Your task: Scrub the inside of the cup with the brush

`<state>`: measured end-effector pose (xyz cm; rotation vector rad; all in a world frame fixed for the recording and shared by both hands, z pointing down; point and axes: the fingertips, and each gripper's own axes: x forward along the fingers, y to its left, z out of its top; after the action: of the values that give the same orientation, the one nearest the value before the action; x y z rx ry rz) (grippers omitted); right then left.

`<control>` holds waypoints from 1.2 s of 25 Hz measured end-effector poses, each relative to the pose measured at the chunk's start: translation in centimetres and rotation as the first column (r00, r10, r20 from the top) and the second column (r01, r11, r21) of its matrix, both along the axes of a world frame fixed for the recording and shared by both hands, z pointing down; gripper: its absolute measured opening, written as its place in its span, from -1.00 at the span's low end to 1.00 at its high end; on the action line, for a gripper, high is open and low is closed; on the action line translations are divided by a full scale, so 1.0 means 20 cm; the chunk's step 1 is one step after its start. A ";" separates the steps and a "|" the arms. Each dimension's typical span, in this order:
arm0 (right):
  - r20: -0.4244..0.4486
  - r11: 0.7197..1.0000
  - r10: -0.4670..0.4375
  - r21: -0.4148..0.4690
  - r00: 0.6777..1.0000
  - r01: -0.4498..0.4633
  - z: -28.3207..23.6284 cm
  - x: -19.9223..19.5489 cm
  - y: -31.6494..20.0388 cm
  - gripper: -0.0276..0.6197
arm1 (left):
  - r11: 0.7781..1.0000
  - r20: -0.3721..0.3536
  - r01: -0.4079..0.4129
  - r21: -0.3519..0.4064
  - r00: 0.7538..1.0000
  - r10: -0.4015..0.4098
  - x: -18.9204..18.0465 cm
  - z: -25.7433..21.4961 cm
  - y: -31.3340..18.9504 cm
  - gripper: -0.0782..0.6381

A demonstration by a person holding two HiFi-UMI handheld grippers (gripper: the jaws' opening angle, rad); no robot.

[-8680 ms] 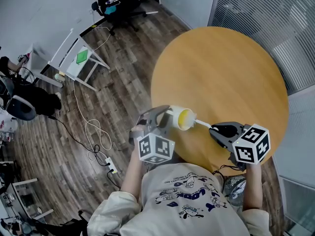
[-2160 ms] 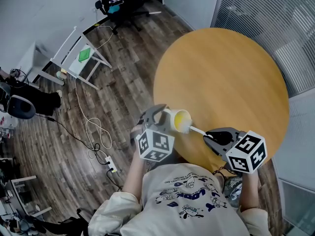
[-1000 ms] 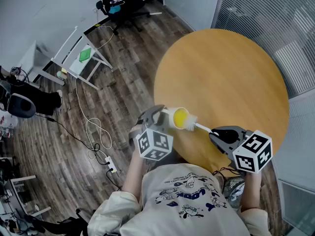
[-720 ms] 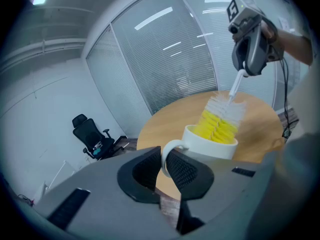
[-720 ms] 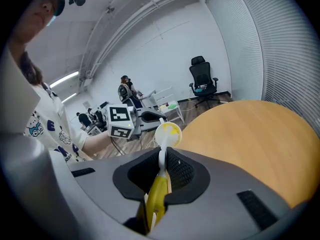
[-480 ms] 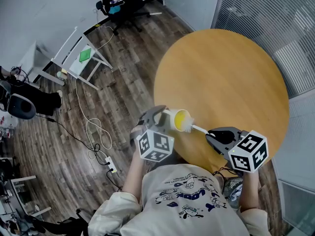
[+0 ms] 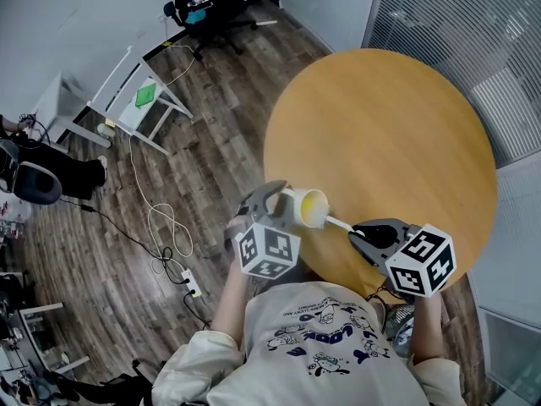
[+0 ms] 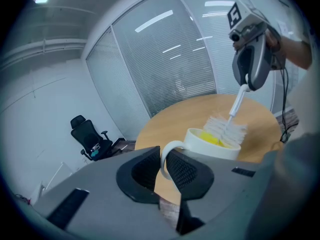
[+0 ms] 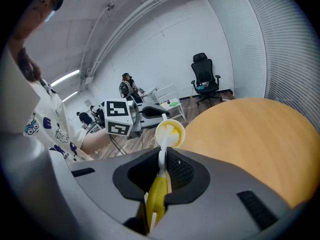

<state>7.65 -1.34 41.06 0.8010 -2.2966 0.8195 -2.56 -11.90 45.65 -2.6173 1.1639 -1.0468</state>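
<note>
Since half a second ago the brush (image 7: 337,222) has slid deeper. Its white bristles, which were then just outside the rim, now sit partly inside the cup (image 7: 309,207), and the right gripper (image 7: 358,236) has shifted a little toward it. The cup (white outside, yellow inside) is held tipped, with its mouth facing about 4 o'clock in the head view, over the 7 o'clock edge of the round wooden table (image 7: 380,125). The left gripper (image 7: 275,200), at the cup's 9 o'clock, has its jaws drawn narrow on the white loop handle. The right gripper, at the cup's 4 o'clock, is clamped on the brush's yellow grip, and the thin white shaft runs from it to the cup. A black office chair (image 7: 200,2) stands at 11 o'clock on the plank floor.
</note>
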 end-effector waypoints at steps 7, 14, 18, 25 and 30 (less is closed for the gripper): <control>-0.041 1.000 -0.001 -0.016 0.999 0.000 0.02 0.02 -0.02 -0.77 | 1.000 0.012 -0.001 -0.022 1.000 0.001 -0.03 0.02 -0.02 -0.67; -0.047 1.000 0.002 -0.009 0.999 -0.003 -0.01 0.03 -0.02 -0.77 | 1.000 0.028 0.005 -0.022 1.000 -0.005 -0.06 0.02 -0.02 -0.67; -0.045 1.000 0.009 0.000 0.999 -0.009 -0.01 0.04 -0.01 -0.77 | 0.999 0.030 0.018 -0.026 0.999 -0.017 -0.09 0.05 -0.02 -0.67; -0.017 1.000 0.021 0.002 1.000 -0.021 -0.04 0.05 -0.01 -0.77 | 0.999 0.047 0.042 -0.030 0.998 -0.041 -0.14 0.07 -0.03 -0.67; 0.008 1.000 0.025 0.008 1.000 -0.025 -0.05 0.06 -0.01 -0.77 | 0.997 0.036 0.071 -0.038 0.997 -0.069 -0.18 0.11 -0.04 -0.67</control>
<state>8.83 -1.48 40.12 0.8326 -2.3032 0.8261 -6.16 -12.76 47.79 -2.5939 1.2484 -1.1341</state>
